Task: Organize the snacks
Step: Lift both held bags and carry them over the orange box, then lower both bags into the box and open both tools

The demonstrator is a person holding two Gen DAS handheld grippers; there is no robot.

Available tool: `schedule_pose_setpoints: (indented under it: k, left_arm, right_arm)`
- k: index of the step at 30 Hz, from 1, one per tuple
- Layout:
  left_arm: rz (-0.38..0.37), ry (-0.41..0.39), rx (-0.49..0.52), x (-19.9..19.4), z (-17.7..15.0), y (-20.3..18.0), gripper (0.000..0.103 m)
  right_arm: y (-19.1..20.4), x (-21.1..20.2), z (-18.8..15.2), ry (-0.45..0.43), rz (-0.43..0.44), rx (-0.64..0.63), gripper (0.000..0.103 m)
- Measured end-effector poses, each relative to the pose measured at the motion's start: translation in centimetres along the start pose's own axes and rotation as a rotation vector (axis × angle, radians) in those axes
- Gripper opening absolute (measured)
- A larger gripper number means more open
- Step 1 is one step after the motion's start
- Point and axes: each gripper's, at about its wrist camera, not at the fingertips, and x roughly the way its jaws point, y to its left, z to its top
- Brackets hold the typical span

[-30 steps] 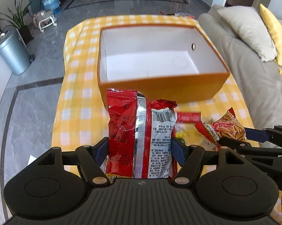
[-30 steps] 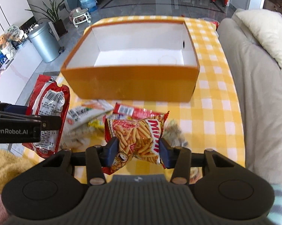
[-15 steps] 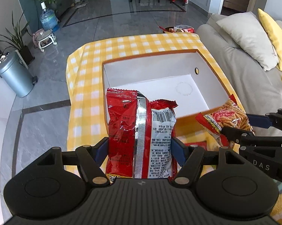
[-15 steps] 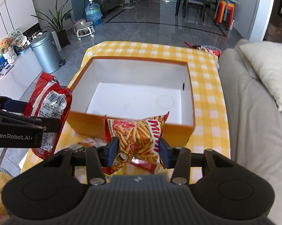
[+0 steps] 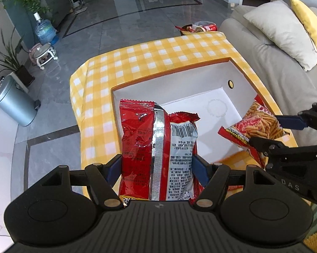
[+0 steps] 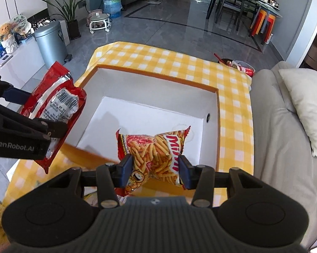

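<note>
Both tools have risen over the orange box (image 6: 218, 113): left tool (image 5: 157, 166) clamps the red packet (image 5: 158, 151) at centre frame, right tool (image 6: 155, 168) clamps the fries bag (image 6: 156, 151) at lower centre.

a yellow checked table (image 6: 235, 113) carries an orange box (image 6: 217, 126).

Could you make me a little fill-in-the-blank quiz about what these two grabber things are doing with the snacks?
1. The left gripper is shut on a red snack bag with a ____ strip running down its back.
2. The right gripper holds a bag of stick snacks above the open ____.
3. The box is orange outside and ____ inside.
4. The tablecloth has a yellow and white ____ pattern.

Missing words: silver; box; white; checked
</note>
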Motion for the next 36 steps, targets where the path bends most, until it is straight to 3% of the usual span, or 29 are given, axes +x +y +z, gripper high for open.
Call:
schedule_pose_setpoints:
  k: [9,21,36]
  left_arm:
    - [-0.013,0.075,0.048,4.8,2.0,-0.2,0.080]
    - [-0.029,0.183,0.116,9.8,2.7,-1.3,0.080]
    - [0.011,0.280,0.143,13.1,1.9,-2.4,0.081]
  right_arm:
    - [-0.9,5.0,2.2,0.091,-0.005,0.014,0.045]
    - [-2.0,11.2,2.0,0.251,0.045,0.056,0.041]
    - [-2.1,14.1,1.4,0.336,0.066,0.091,0.042]
